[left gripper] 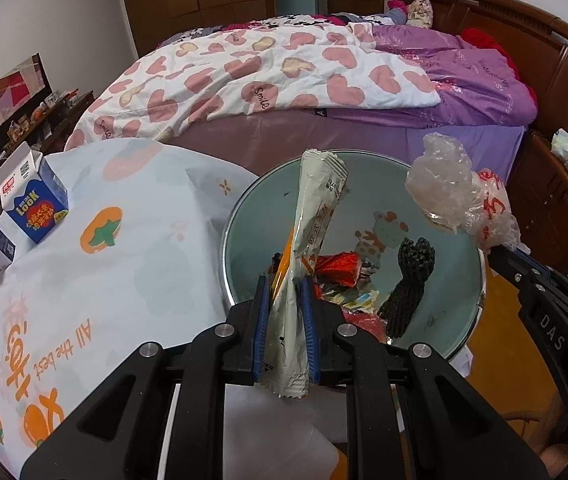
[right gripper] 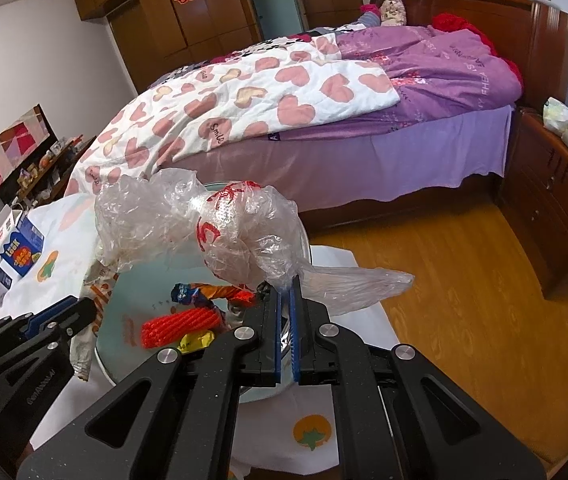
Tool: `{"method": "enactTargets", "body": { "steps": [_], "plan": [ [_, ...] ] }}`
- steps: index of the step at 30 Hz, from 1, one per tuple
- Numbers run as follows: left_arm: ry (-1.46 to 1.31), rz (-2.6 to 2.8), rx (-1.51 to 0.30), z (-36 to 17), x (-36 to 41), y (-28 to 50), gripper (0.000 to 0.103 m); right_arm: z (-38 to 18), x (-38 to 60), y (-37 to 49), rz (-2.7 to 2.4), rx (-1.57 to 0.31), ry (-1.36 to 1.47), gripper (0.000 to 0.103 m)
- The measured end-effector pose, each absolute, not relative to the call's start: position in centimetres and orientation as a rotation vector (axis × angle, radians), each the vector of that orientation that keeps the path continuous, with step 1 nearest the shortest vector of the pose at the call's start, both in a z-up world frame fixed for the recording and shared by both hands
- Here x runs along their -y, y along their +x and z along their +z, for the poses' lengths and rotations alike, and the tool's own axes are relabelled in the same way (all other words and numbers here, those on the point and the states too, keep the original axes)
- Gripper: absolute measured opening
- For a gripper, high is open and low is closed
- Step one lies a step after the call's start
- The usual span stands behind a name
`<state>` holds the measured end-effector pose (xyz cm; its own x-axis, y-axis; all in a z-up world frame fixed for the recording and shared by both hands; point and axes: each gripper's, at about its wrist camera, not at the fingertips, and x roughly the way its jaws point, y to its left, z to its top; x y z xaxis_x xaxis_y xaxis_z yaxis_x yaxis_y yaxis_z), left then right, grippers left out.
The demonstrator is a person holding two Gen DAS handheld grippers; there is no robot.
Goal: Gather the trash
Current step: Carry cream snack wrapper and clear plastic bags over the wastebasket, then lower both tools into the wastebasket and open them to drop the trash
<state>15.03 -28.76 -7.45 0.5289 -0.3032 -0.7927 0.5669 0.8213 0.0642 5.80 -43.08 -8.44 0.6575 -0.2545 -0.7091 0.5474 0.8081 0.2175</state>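
A large bed (left gripper: 324, 92) with a heart-print quilt fills the room behind the basin (left gripper: 460, 280), the round pale-green tub that serves here as the trash bin and as the landmark for everything else. The basin sits on the worktop (left gripper: 96, 280), which is draped in a light cloth printed with orange fruit and spreads out to the left of it. Well to the left of the basin stands a blue carton (left gripper: 34, 204) with its top open, beside a pale box at the cloth's edge; both look like trash not yet collected. Inside the basin several pieces already lie: a black foam net sleeve (left gripper: 408, 284), an orange-red net sleeve (right gripper: 180, 326) and some crumpled coloured wrappers, so the job appears well under way. Over the basin's right rim the right gripper (right gripper: 286, 300) has its jaws together, pinching the tail of a crumpled clear plastic bag (right gripper: 204, 228) with red print. Above the basin's near side the left gripper (left gripper: 284, 312) has its jaws clamped on a long pale snack wrapper (left gripper: 316, 216), which stands up over the bowl. My judgement: both pieces only need releasing into the basin, then the carton and box remain.
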Motion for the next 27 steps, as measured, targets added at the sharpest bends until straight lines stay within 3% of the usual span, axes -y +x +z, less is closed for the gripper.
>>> {"method": "enactTargets", "body": {
  "steps": [27],
  "plan": [
    [0.329,-0.515,-0.917,-9.4,30.7,17.1,0.017,-9.5,44.0,9.5,-0.49,-0.754,0.387,0.005]
  ]
}}
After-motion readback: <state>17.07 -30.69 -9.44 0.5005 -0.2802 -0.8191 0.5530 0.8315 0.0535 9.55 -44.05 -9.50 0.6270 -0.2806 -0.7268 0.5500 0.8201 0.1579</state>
